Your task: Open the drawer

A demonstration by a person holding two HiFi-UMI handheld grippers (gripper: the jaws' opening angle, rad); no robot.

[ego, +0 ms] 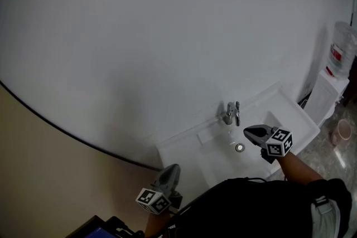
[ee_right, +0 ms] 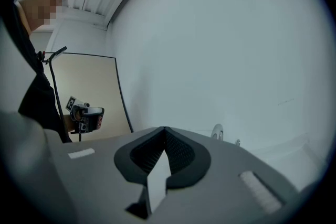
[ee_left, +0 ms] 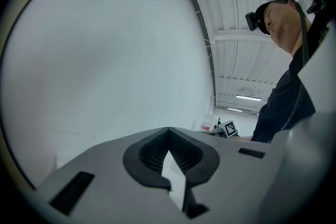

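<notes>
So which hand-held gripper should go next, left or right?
Left, but only as a guess: no drawer shows yet. Both are shut and empty. The left hand-held gripper sits off the sink at its front corner, free to drop lower; the right hand-held gripper hangs over it by the faucet.

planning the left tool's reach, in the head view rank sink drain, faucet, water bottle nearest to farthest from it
1. sink drain, in the sink, right of the left tool
2. faucet, behind the drain at the wall
3. water bottle, far right atop the dispenser
</notes>
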